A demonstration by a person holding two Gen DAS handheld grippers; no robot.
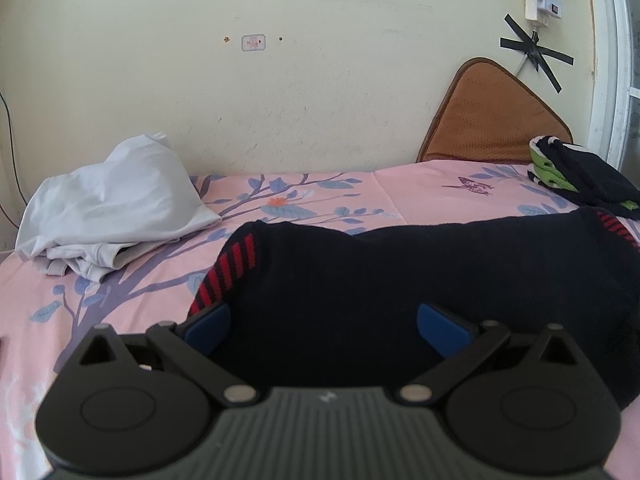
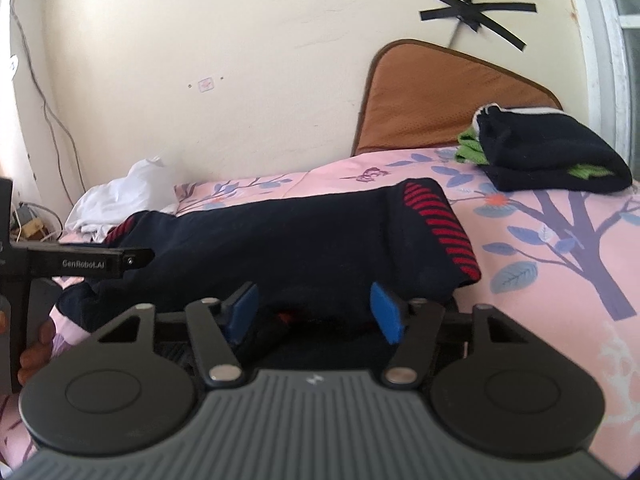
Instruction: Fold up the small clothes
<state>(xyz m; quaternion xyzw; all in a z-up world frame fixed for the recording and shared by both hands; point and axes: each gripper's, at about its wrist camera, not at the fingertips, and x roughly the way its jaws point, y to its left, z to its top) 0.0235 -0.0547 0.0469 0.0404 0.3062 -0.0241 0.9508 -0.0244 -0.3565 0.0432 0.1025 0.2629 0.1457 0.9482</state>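
Nearest the right wrist camera, the right gripper (image 2: 316, 312) is low over the near edge of a dark navy garment (image 2: 280, 232). Its blue pads (image 2: 386, 312) stand partly apart with a bunched fold of the cloth between them; they do not look pressed onto it, so nothing seems gripped yet.

In the left wrist view, the left gripper (image 1: 324, 326) sits at the same near edge, further along it. Its jaws are spread wide with dark cloth lying between them, also ungripped. The left tool's black arm and the fingers of the person's hand (image 2: 34, 350) show at the left of the right view.

To do this step well, I judge that both grippers should pinch the near edge at matching depth, taking every layer, then lift together and carry it evenly toward the far edge so the fold lands straight.

The garment lies spread flat across a pink bedsheet (image 2: 560, 280) printed with blue leaves and purple branches. It is soft knit, with red diagonal stripes on a band at each end.

Further back, a folded dark and green pile (image 2: 552, 156) rests on the right, crumpled white clothing (image 1: 116, 208) on the left, and a brown cushion (image 2: 440, 100) leans on the cream wall.
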